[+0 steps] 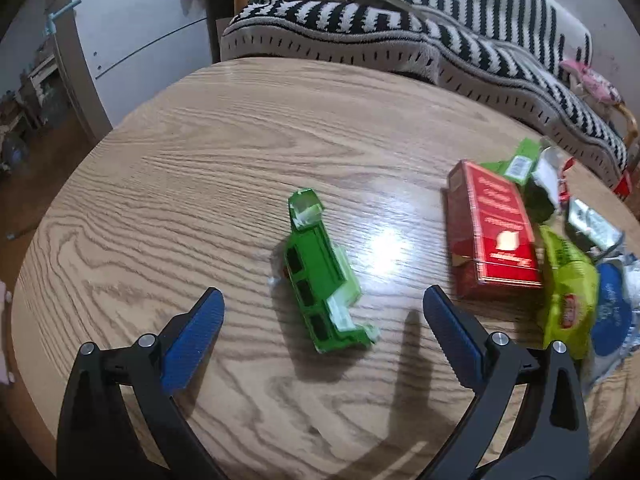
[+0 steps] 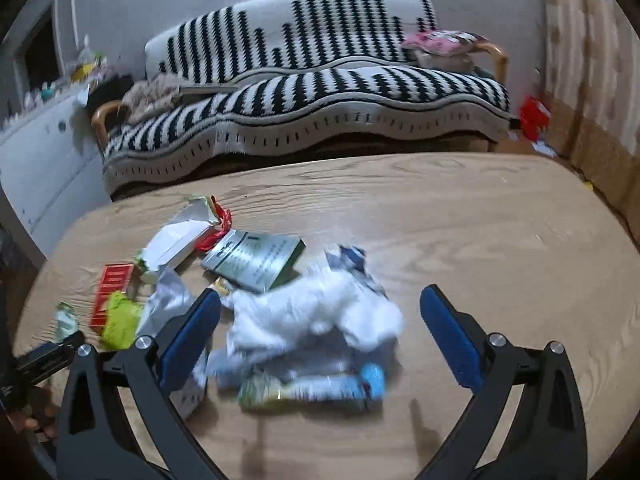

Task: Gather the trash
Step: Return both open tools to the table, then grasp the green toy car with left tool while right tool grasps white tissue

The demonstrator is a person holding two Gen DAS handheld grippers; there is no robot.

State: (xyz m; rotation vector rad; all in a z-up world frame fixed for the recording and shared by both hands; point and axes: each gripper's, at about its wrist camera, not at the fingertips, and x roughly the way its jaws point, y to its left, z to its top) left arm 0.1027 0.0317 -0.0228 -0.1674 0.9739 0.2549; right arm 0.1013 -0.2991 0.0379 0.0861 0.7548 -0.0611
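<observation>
A flattened green carton (image 1: 322,276) lies on the wooden table (image 1: 200,160), just ahead of my left gripper (image 1: 324,320), which is open with the carton's near end between its fingers. To its right sit a red box (image 1: 494,232), a lime-green snack bag (image 1: 568,292) and more wrappers. In the right wrist view my right gripper (image 2: 320,320) is open above a crumpled white wrapper (image 2: 316,316), with a blue-capped packet (image 2: 316,388) under it. A grey-green booklet (image 2: 256,260), a white torn carton (image 2: 180,240) and the red box (image 2: 110,288) lie further left.
A black-and-white striped sofa (image 2: 320,92) stands behind the table. A white cabinet (image 1: 132,28) is at the left. The table's right half (image 2: 500,232) is bare wood. The left gripper's black tip (image 2: 48,356) and a hand show at the lower left of the right wrist view.
</observation>
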